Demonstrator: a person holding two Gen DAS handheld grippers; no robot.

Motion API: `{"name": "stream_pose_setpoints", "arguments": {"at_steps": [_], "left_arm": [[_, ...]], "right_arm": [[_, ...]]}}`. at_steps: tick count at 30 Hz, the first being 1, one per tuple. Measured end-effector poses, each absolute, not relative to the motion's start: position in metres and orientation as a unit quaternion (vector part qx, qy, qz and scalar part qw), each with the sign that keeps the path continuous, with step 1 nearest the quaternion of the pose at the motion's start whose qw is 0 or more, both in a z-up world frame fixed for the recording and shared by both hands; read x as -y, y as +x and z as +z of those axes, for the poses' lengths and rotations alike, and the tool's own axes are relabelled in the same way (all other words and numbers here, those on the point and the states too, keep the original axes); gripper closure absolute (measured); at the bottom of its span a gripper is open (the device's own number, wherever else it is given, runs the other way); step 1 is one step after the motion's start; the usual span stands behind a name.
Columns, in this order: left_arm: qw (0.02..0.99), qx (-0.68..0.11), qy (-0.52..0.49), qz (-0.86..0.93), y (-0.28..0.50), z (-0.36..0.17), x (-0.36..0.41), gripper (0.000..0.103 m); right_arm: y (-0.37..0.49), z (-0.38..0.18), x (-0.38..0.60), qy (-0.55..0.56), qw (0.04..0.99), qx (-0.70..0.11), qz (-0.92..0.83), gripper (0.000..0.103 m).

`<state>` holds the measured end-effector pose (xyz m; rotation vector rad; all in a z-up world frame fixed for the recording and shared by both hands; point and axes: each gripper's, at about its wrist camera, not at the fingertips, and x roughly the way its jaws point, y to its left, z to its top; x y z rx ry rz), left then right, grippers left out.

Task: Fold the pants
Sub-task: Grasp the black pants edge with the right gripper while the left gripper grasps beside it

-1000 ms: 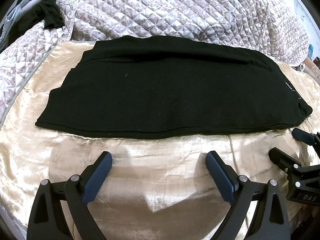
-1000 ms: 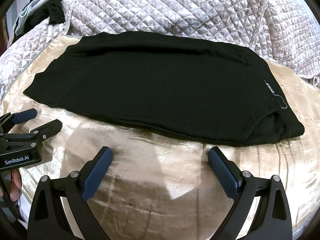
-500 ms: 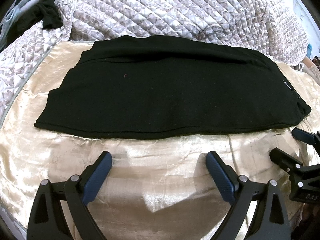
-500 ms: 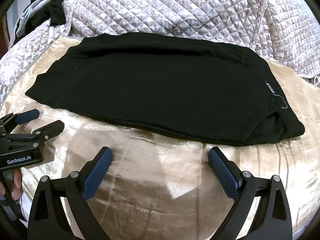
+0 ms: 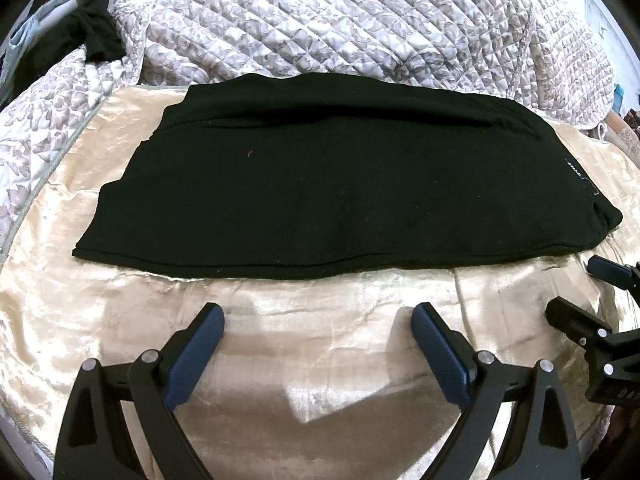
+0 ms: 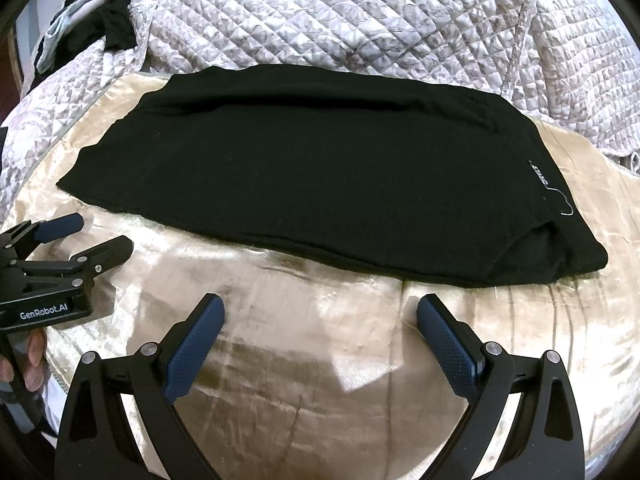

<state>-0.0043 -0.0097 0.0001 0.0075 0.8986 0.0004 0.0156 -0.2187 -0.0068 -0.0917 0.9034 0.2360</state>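
On the beige sheet (image 5: 320, 336), folded black pants (image 5: 328, 184) lie flat before both wide, empty claws (image 5: 318, 312) (image 6: 320, 304).

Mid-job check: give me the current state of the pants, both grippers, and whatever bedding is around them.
black pants: lying flat, already folded lengthwise, ungripped
left gripper: open, empty, short of the pants' near edge
right gripper: open, empty, short of the pants' near edge
gold satin cover: spread under the pants, creased
quilted blanket: bunched up behind the pants
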Motion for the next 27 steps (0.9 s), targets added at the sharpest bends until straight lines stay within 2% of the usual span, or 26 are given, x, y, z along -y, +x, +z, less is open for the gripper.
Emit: {"name": "stream_pose_setpoints", "arguments": {"at_steps": [16, 20, 27], "left_arm": [[0.908, -0.418, -0.033, 0.004, -0.009, 0.015, -0.013, 0.007], [0.908, -0.413, -0.073, 0.018, -0.007, 0.015, -0.036, 0.007], [0.894, -0.418, -0.16, 0.025, 0.004, 0.005, -0.067, 0.01]], "right_arm": [[0.017, 0.008, 0.254, 0.002, 0.9, -0.427, 0.088, 0.006], [0.016, 0.014, 0.284, 0.038, 0.908, -0.413, 0.058, 0.006], [0.026, 0.006, 0.344, 0.163, 0.892, -0.421, 0.016, 0.006]]}}
